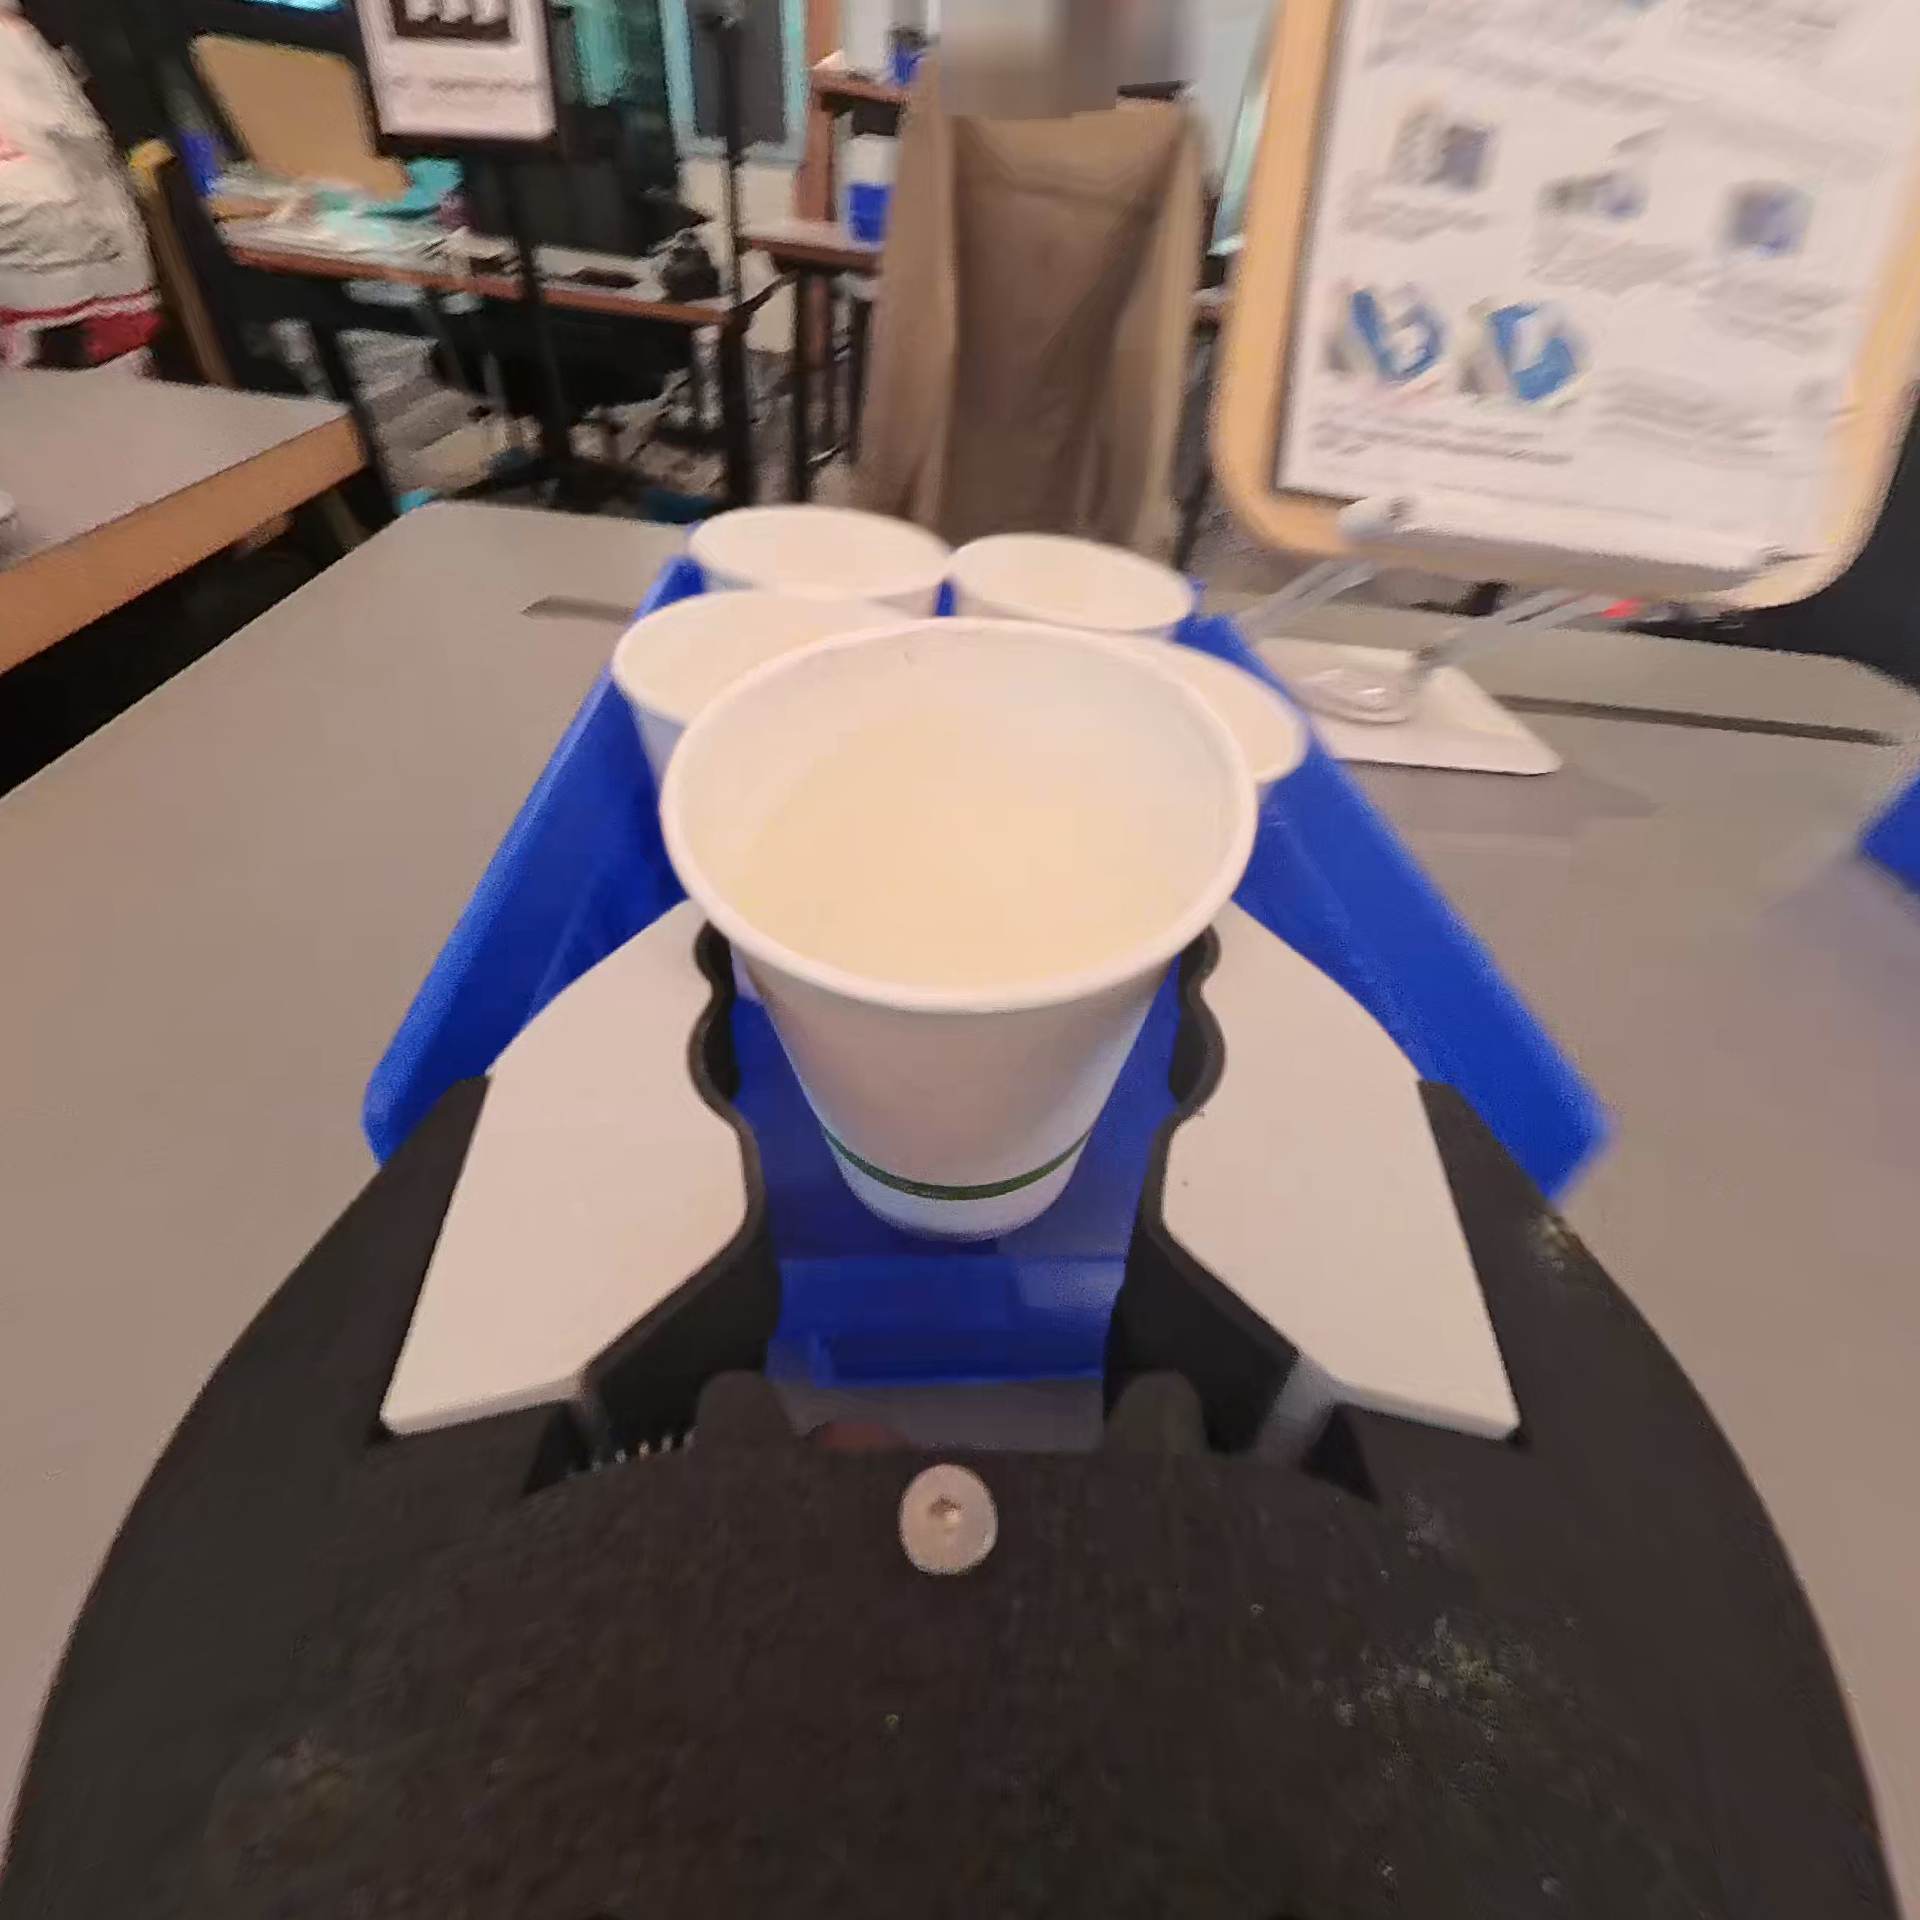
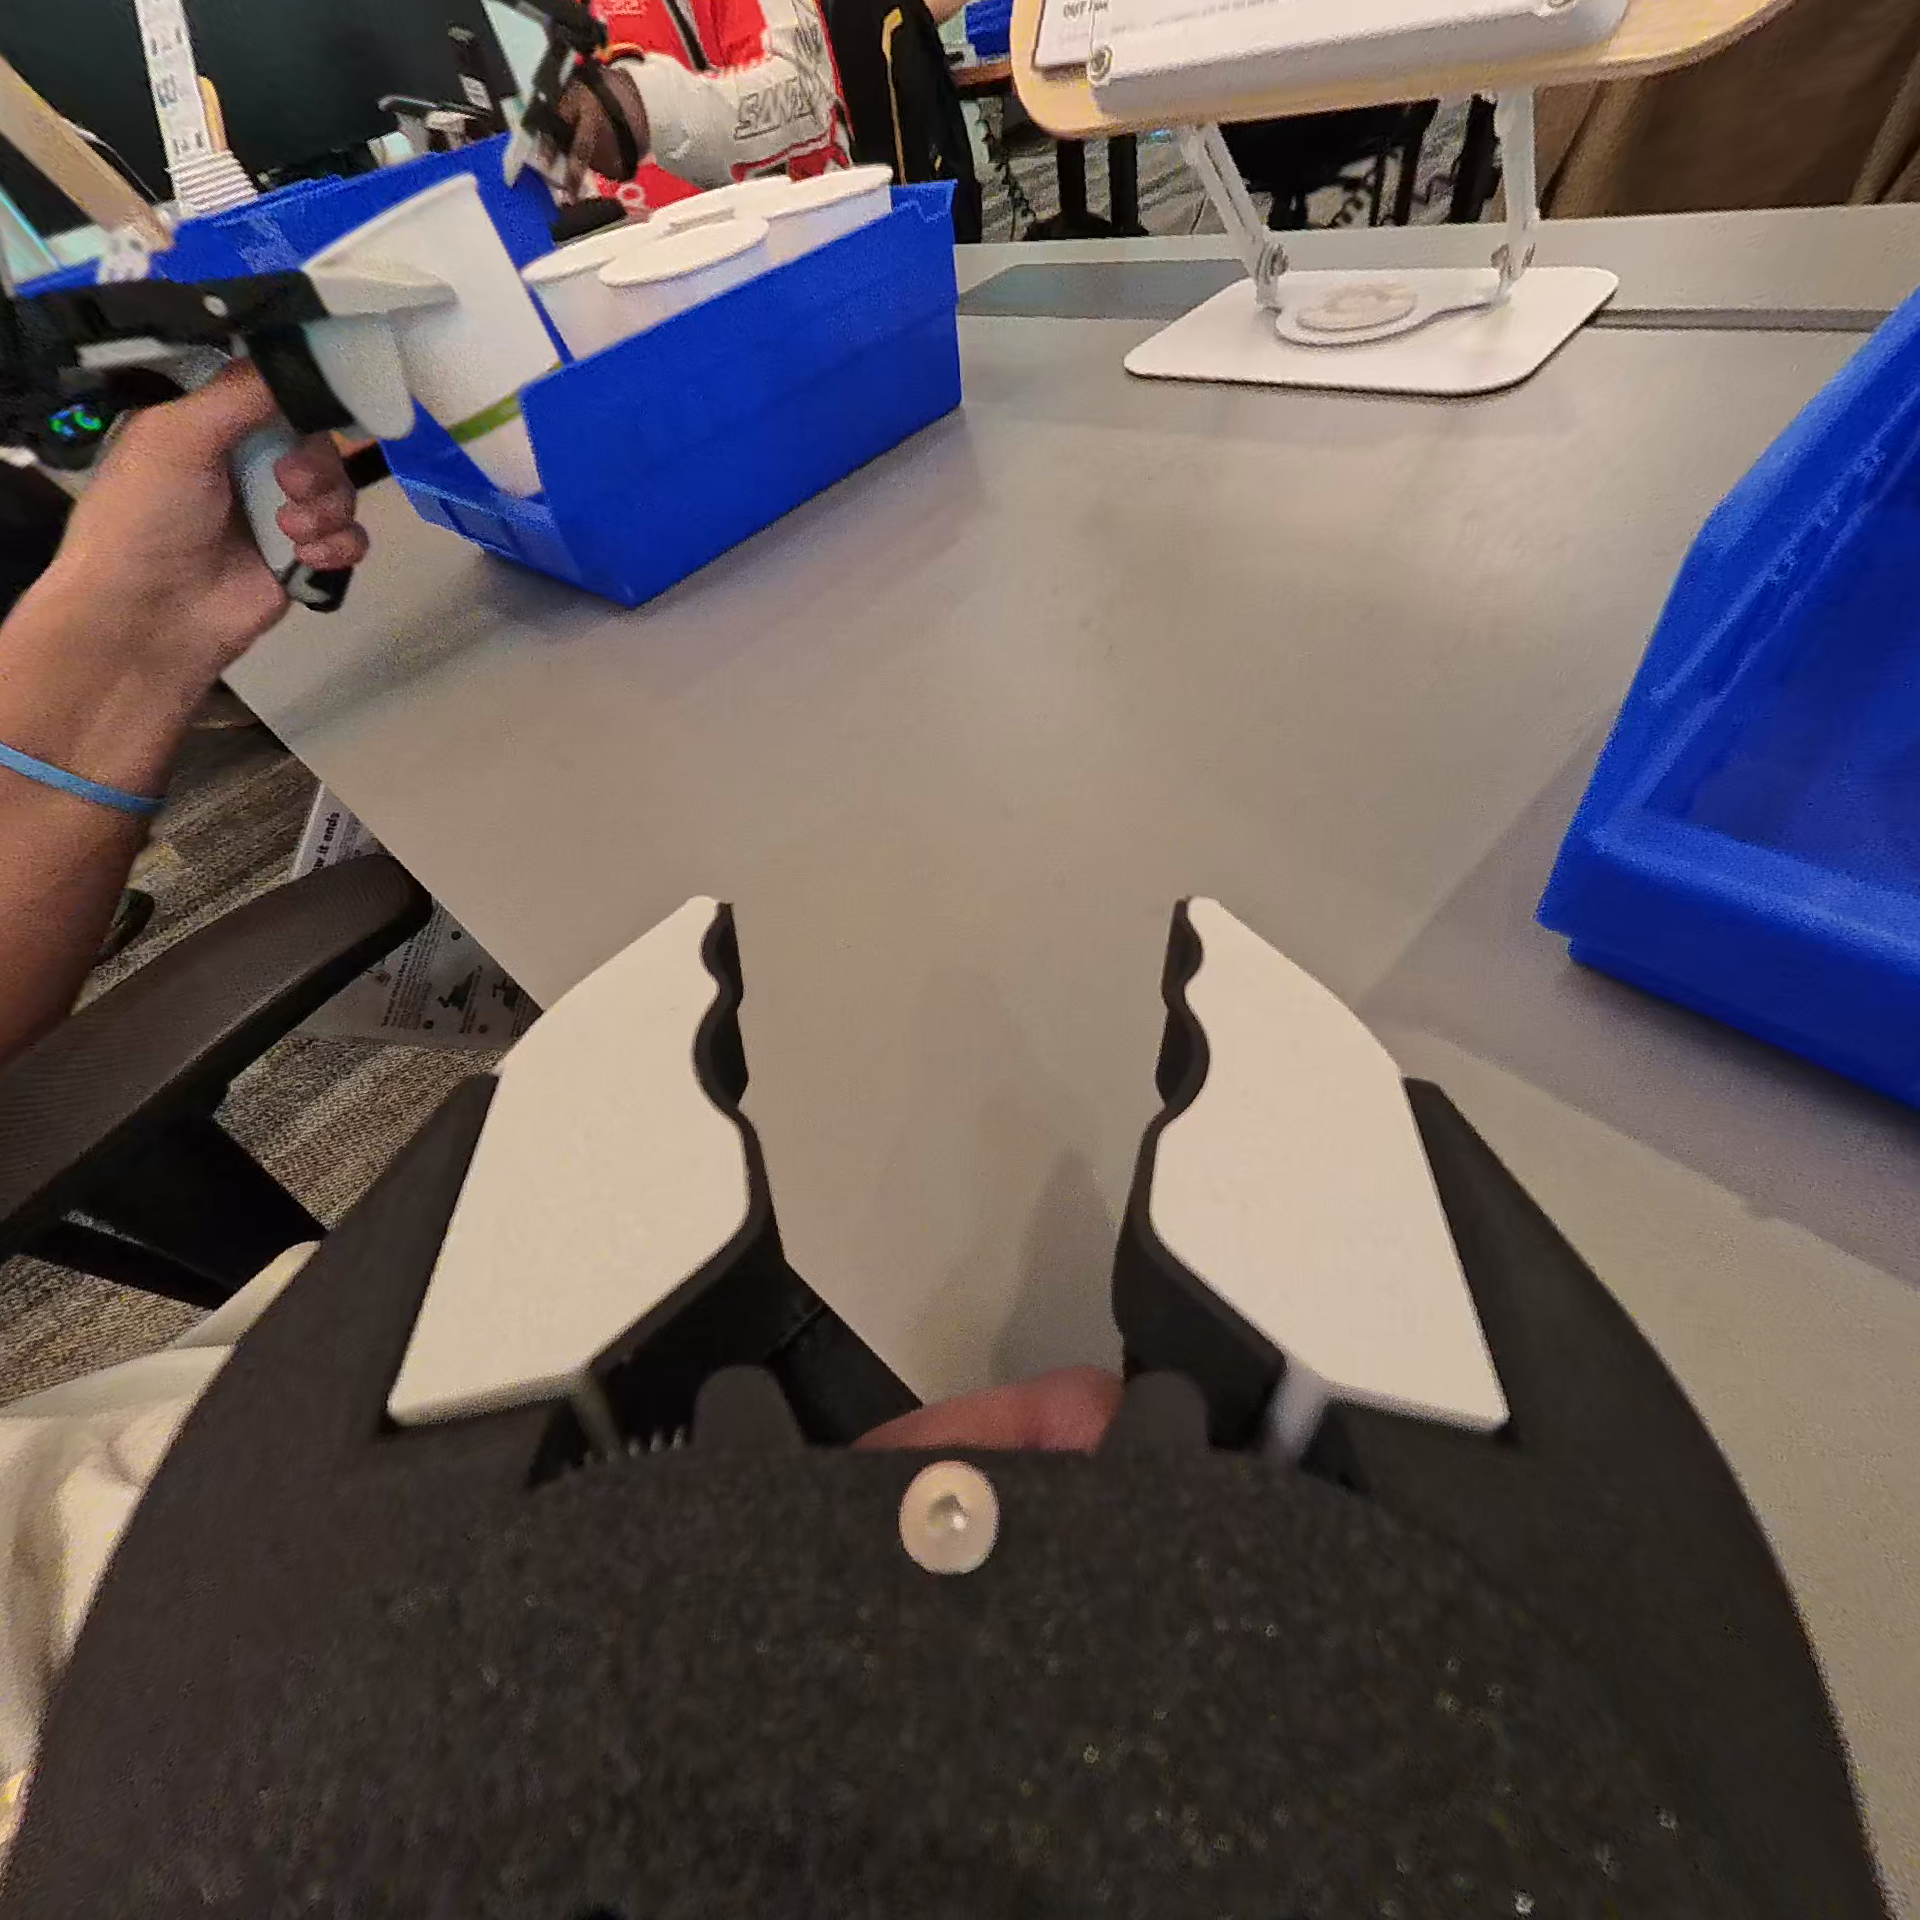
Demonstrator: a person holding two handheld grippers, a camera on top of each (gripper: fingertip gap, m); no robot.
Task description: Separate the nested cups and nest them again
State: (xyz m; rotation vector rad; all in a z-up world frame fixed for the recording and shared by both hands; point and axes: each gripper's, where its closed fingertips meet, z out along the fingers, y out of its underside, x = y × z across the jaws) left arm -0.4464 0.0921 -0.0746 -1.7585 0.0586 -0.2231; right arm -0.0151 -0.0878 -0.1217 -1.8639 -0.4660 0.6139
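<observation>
Five paper cups, one gripped

The left gripper (image 1: 951, 1023) clamps a smooth white tapered paper cup (image 1: 951, 935), tilted above the glossy blue plastic bin (image 1: 499, 935) holding four more cups (image 1: 810, 551); the right gripper (image 2: 951, 997) gapes empty over the matte grey table (image 2: 935, 675)

On the table (image 2: 935, 727), a bin (image 2: 727, 416) sits far left and a second bin (image 2: 1766, 831) at the right edge, well apart. Cups (image 1: 821, 551) stand inside the left bin, and one cup (image 1: 956, 935) is tilted at its near end, between the left gripper's (image 1: 956, 997) fingers. A stand (image 2: 1371, 332) rests far back, between the bins; the right gripper (image 2: 951, 997) hovers over the near middle.
</observation>
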